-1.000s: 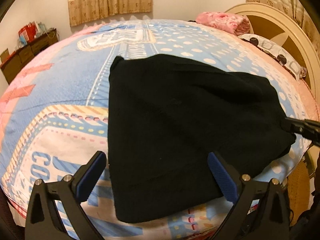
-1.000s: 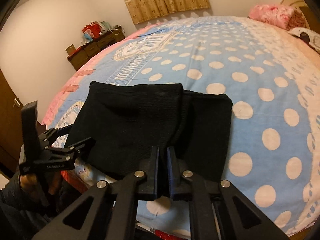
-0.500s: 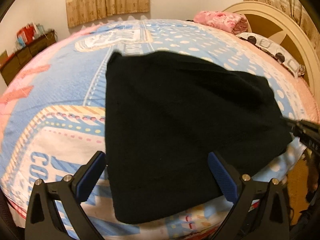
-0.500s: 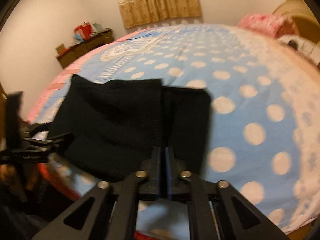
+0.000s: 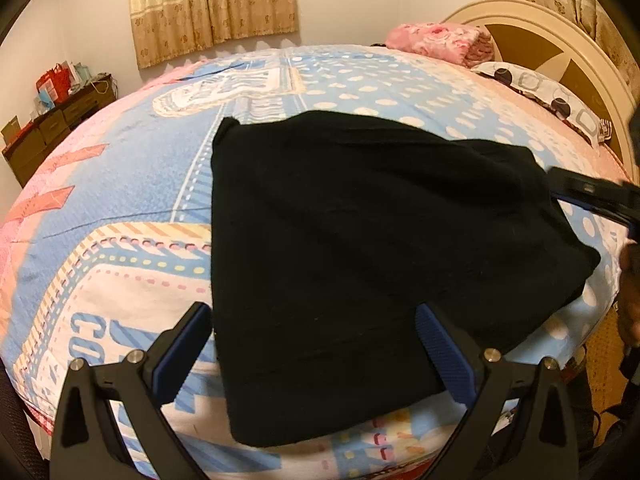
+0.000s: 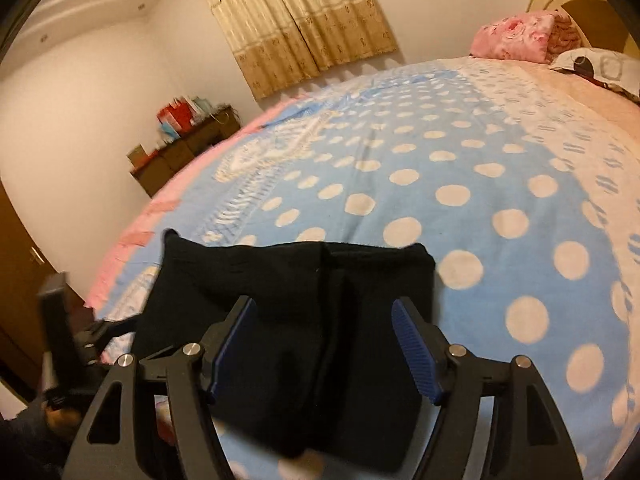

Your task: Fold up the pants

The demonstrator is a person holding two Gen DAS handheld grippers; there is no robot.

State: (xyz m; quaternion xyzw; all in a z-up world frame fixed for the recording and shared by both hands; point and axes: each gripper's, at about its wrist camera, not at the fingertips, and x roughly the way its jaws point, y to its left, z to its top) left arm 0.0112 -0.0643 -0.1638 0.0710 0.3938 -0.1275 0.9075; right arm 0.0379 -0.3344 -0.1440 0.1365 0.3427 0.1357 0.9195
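Pants (image 5: pixel 360 248) folded flat on bed (image 5: pixel 120 168); right gripper (image 6: pixel 324 344) jaws opening.

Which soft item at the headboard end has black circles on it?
The white pillow; the pink blanket beside it has a floral pattern instead.

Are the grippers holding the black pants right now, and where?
No, nothing is held. The black pants lie on the bed; the left gripper is open, and the right gripper is opening, pads clear.
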